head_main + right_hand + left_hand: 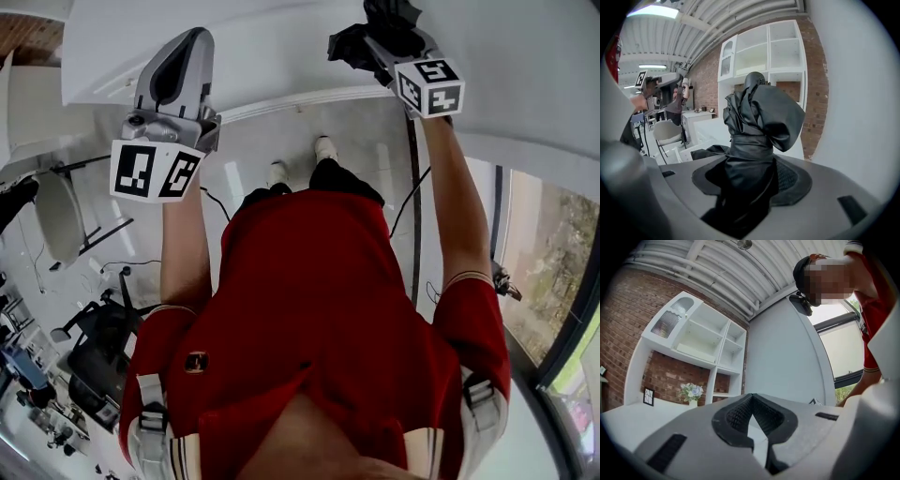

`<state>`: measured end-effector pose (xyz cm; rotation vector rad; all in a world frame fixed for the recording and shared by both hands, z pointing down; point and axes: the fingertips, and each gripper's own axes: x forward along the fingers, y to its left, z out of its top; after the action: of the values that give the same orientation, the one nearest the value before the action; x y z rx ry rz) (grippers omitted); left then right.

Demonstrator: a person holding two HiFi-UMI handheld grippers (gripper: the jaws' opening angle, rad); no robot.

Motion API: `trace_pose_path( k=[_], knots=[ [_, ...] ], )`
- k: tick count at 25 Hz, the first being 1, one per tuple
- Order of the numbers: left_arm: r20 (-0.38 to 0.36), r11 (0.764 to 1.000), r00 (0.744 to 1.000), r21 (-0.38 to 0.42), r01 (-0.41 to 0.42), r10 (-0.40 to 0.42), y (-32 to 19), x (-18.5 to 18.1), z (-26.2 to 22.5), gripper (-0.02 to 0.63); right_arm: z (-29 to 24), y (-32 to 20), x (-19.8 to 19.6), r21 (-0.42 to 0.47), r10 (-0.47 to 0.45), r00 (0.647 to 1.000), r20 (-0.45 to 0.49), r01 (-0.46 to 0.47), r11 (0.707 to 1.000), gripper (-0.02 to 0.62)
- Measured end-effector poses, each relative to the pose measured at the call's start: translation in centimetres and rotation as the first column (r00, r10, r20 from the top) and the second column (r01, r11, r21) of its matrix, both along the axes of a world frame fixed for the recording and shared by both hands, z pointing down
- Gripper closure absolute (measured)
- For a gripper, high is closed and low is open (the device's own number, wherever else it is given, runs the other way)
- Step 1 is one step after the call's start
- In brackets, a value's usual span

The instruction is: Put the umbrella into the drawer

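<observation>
– Where do we have the umbrella (757,117)?

– In our right gripper (757,180). Its jaws are clamped on the lower part of the folded black bundle, below the strap wound round its waist. The left gripper (750,399) carries nothing: its ribbed pads meet at the tips, with only bare air beyond them.

– Which way does it lie?

– Its long axis runs straight along the jaws. The rounded end points away from the gripper, and loose folds of cloth bulge out to the right of the strap. The other end sinks down between the pads.

– What room do we have around it?

– Close on the right of the right gripper a plain white panel (862,93) fills that side. Ahead, past the umbrella's tip, a tall white shelf unit (764,56) stands against a brick wall (818,93). To the left the space opens out to a chair (665,133) well away. The left gripper hangs on that side too, well apart from the umbrella.

– And in front of the left gripper?

– The same shelf unit lies ahead and to its left, with a vase of flowers (691,392) low down on a white bench (628,413). The edge of the white panel rises ahead on its right.
</observation>
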<state>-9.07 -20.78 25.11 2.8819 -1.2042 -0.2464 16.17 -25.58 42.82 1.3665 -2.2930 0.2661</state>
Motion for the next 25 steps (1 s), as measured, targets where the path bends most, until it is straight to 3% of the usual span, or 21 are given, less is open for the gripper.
trace_pose_path(
  k=[6,15,25],
  knots=[
    [0.013,0.996,0.995,0.001,0.094,-0.094,-2.0,2.8,-0.1,0.601,5.0,-2.2,1.4,-0.148,-0.162,0.985,-0.066,0.151,0.977,0.348],
    [0.058,0.982,0.980,-0.010,0.189,-0.188,-3.9,4.4,0.3,0.601,10.8,-2.9,0.7,-0.325,-0.363,0.929,-0.077,0.320,0.890,0.348],
    [0.061,0.976,0.976,-0.033,0.213,-0.211,-7.4,2.9,0.6,0.601,15.6,-2.8,-0.7,-0.520,-0.473,0.874,-0.117,0.351,0.778,0.348]
  ],
)
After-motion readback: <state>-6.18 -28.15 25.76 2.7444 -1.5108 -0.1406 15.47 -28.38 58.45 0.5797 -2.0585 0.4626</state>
